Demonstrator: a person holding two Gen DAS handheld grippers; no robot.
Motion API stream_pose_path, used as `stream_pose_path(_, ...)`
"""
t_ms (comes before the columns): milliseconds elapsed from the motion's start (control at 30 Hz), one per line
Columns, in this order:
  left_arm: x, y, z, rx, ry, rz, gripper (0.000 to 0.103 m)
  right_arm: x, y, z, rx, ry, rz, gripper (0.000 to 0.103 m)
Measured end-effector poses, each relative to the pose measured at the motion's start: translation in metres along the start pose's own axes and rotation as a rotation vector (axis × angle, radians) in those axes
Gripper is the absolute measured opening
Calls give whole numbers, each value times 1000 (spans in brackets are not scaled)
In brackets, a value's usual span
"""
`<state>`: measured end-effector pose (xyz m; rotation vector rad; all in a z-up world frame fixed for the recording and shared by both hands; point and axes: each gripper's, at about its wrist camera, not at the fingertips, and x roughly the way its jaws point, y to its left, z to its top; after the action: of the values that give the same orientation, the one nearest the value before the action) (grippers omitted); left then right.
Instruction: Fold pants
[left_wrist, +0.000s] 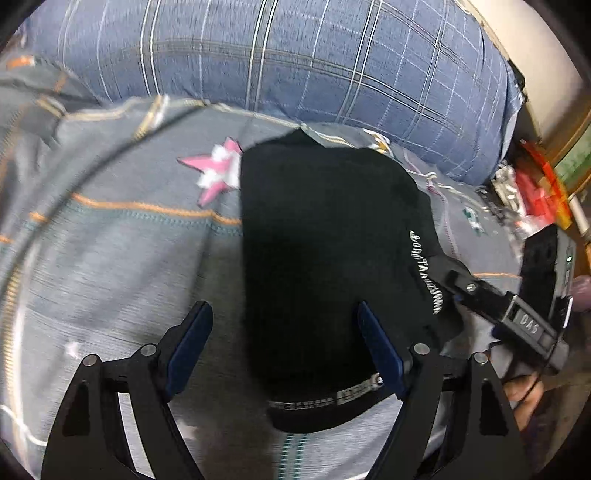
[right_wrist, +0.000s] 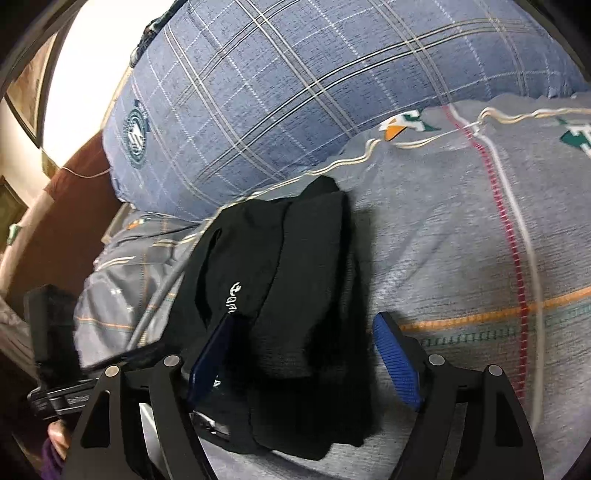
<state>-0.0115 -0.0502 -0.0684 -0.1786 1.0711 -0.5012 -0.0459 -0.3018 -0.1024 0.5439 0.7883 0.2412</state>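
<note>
Black pants (left_wrist: 325, 258) lie folded into a compact stack on the grey patterned bedsheet (left_wrist: 129, 258), with white lettering on one edge and the waistband nearest me. My left gripper (left_wrist: 284, 332) hovers open over the near end, its right pad above the cloth and its left pad over bare sheet. In the right wrist view the pants (right_wrist: 303, 288) run away from me. My right gripper (right_wrist: 303, 354) stands open astride them, the left pad over the fabric and the right pad just clear of it. A hand (right_wrist: 55, 439) holds the left gripper's black body (right_wrist: 51, 369) at the lower left.
A big blue plaid pillow (right_wrist: 295, 92) lies across the far side, just beyond the pants. A thin grey cable (right_wrist: 159, 295) crosses the sheet beside them. Red packaging and clutter (left_wrist: 535, 192) sit off the bed's right edge. Dark brown wood (right_wrist: 74, 221) borders the bed.
</note>
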Motion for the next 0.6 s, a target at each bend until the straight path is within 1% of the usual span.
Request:
stream_pose_path(67, 1, 0, -1, -10, -7, -12, 81, 1, 2, -1, 3, 6, 25, 59)
stream_pose_path(133, -1, -2, -2, -3, -22, -16, 80, 0, 7, -1, -15, 1, 35, 52)
stream_pose_path(167, -2, -4, -2, 7, -27, -22, 77, -1, 10, -1, -30, -5, 31, 48)
stream_pose_path(200, -4, -9, -3, 27, -32, -27, 69, -2, 12, -1, -44, -12, 27, 46)
stream_pose_path(233, -5, -12, -2, 44, -35, -22, 66, -4, 16, -2, -64, -23, 22, 44)
stream_pose_path(333, -11, -22, 1, 81, -57, -6, 58, -11, 26, -2, -109, -53, 12, 39)
stream_pose_path(467, -21, -21, 6, 86, -104, -11, 57, -23, 34, -3, -136, -97, 15, 38)
stream_pose_path(500, -19, -21, 7, 93, -111, 10, 57, -24, 35, -4, -146, -101, 8, 38)
stream_pose_path(533, -16, -20, 7, 103, -109, 56, 57, -23, 36, -5, -157, -97, -14, 38)
stream_pose_path(567, -10, -18, 6, 109, -92, 107, 57, -20, 35, -6, -154, -80, -43, 42)
stream_pose_path(600, -7, -16, 5, 106, -82, 117, 61, -14, 33, -7, -147, -48, -79, 43)
